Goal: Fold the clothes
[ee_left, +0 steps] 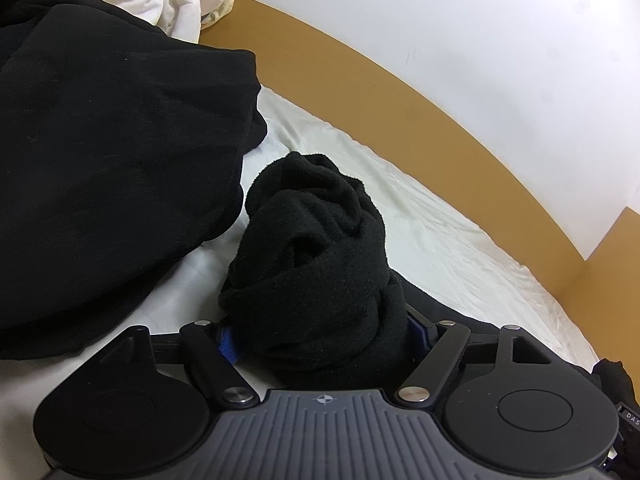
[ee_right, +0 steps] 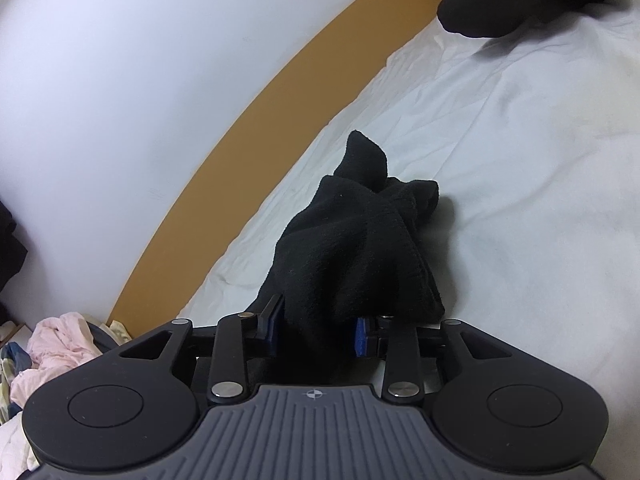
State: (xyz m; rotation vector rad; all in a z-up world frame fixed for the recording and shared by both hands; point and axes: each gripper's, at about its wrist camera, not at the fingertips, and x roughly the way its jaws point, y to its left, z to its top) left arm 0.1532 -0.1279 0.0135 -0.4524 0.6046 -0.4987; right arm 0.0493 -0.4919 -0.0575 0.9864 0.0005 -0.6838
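Black rolled sock (ee_left: 316, 264) lengthwise between both tongs (ee_left: 324, 338) (ee_right: 318, 334), each clamped on it.

Bunched knit fabric bundle (ee_left: 316, 256): plain black, no pattern; same in right wrist view (ee_right: 352, 248). Large flat fleece garment (ee_left: 112, 160): plain black. Wrinkled bed sheet (ee_left: 420, 240): white. Curved wooden bed frame edge (ee_left: 400, 92): tan-brown. Wall (ee_left: 500, 40): white. Crumpled cloth pile (ee_right: 60, 344): pale pink, cream. Gripper pads (ee_right: 362, 342): blue; ribbed gripper housing (ee_right: 316, 432): grey, black.
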